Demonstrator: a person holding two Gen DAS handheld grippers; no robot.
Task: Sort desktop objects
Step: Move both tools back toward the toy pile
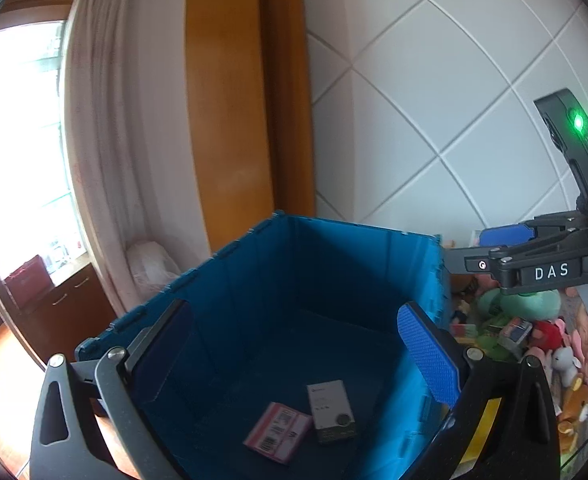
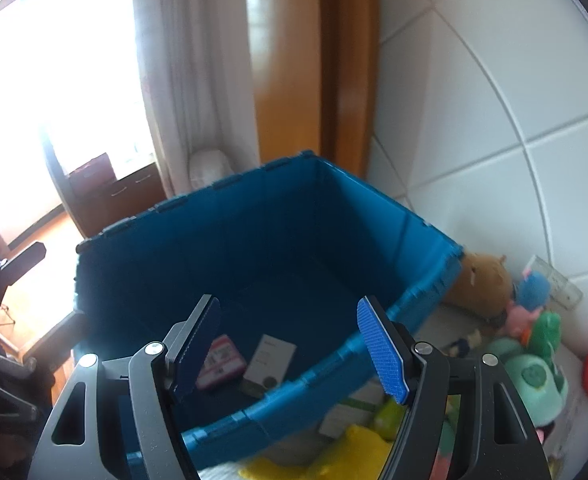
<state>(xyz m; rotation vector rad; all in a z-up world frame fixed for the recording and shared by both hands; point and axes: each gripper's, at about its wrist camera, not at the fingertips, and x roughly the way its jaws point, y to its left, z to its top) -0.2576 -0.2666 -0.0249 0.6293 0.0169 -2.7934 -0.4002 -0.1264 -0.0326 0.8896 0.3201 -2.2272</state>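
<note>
- The big blue bin (image 2: 278, 248) sits right in front of both grippers and a bit below them. Its top has no lid on.
- Down on the bin floor lie two small things: a pink card pack (image 1: 278, 431) and a grey-white box (image 1: 331, 410). They lie side by side, maybe just touching.
- The things to sort next are the pile of toys (image 2: 530, 344). It lies past the bin's right wall, on the right of both grippers.
- In that pile I can see a brown plush animal (image 2: 482, 284), a green frog toy (image 2: 546, 328) and a yellow thing (image 2: 358, 452) low down.
- The right gripper (image 2: 290, 348) is the nearer one to the toys, I think. Its blue pads are spread wide and hold nothing.
- The left gripper (image 1: 294, 356) hangs over the bin, wide apart too, with nothing in it.
- To grab a toy, the right gripper would need to swing right and go down.
- The white tiled wall (image 2: 494, 120) stands behind the toys.
</note>
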